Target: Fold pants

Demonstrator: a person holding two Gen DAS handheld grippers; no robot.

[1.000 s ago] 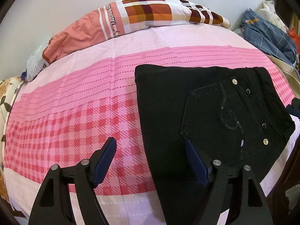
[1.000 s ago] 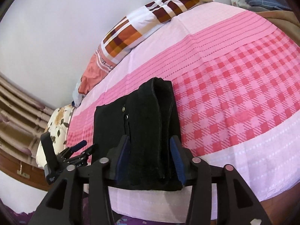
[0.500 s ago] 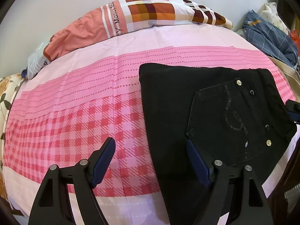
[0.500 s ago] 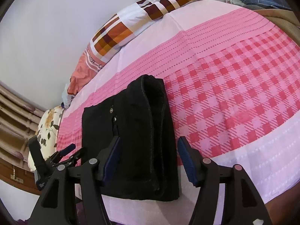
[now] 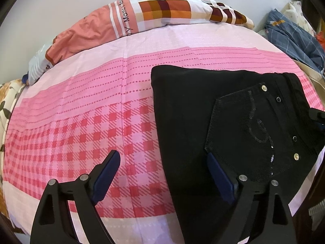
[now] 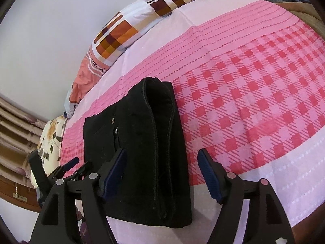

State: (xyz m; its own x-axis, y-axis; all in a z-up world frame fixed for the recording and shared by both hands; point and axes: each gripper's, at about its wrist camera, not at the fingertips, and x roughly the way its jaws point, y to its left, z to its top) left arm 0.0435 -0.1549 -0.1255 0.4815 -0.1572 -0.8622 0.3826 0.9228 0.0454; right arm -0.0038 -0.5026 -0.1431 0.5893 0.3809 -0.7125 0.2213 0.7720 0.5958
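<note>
A: Black denim pants (image 5: 203, 126), folded into a compact stack, lie on the pink checked bedsheet (image 5: 91, 134) near its front edge.

B: Left gripper (image 5: 162, 174) and right gripper (image 6: 161, 171), both opening, clamp nothing.

A: Best to back away straight, without snagging the fold.

The pants (image 5: 203, 109) are plain black with pale metal rivets, lying on a bedsheet (image 5: 81, 122) of pink stripes and red-pink checks, beside a pillow (image 5: 162, 10) checked orange, brown and white.
</note>
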